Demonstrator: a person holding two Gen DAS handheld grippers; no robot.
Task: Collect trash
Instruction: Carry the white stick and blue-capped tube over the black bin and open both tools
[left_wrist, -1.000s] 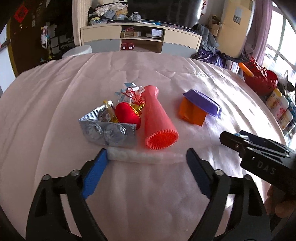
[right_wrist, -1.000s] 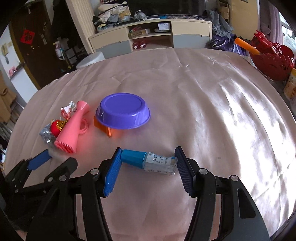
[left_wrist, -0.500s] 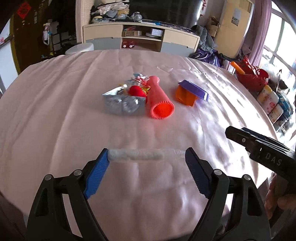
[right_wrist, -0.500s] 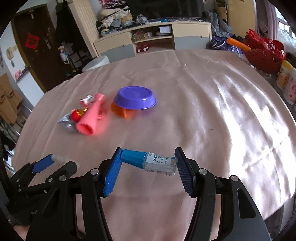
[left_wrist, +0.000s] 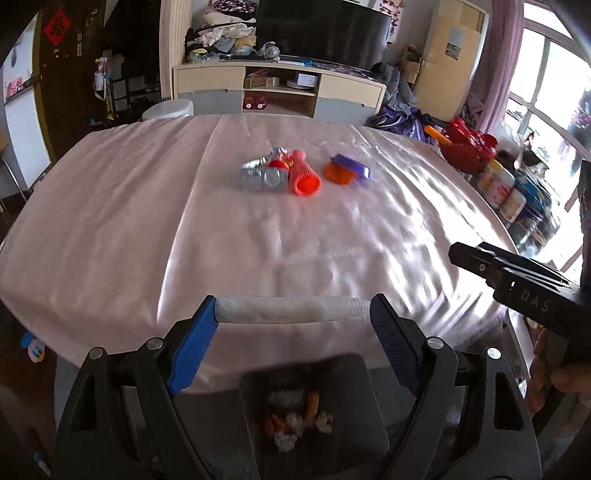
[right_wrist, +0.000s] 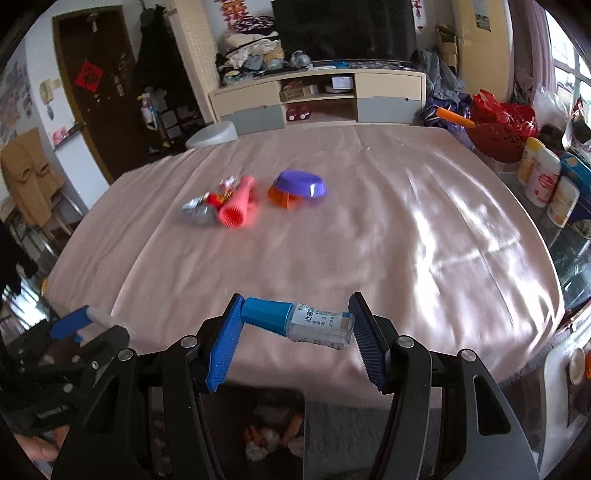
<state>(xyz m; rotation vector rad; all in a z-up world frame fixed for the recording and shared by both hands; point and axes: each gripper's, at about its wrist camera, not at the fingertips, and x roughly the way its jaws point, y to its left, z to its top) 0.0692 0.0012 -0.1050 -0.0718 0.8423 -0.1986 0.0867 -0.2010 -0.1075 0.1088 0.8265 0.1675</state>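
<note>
Carrying two pieces of trash off the table, both grippers sit past the near edge of the pink-clothed table (left_wrist: 147, 221), above a dark bin (left_wrist: 314, 402) on the floor that already has scraps in it.

At the left, the left gripper (left_wrist: 291, 312) has its jaws spread wide, yet they pinch a long white tube (left_wrist: 288, 310) end to end, held level. From that tube the bin lies at 6 o'clock, directly under it.

In the middle of the table, at 12 o'clock from both grippers and well apart from them, lie a silver wrapper (left_wrist: 262, 180), a pink ridged cone (left_wrist: 304, 177) and a purple bowl (left_wrist: 351, 169) tipped on an orange piece.

At the right, the right gripper (right_wrist: 293, 321) is likewise wide, clamping a small bottle (right_wrist: 299, 323) with a blue cap, lengthwise and slightly tilted. The bin (right_wrist: 255, 428) shows below it too.

The step in hand looks like the drop into the bin. The next move likely calls for centring each item over the opening, then parting the jaws.

Compared with a second ago, both grippers have pulled back from the table; then the tube and bottle were low over the cloth close to the pile, and no bin was visible.
</note>
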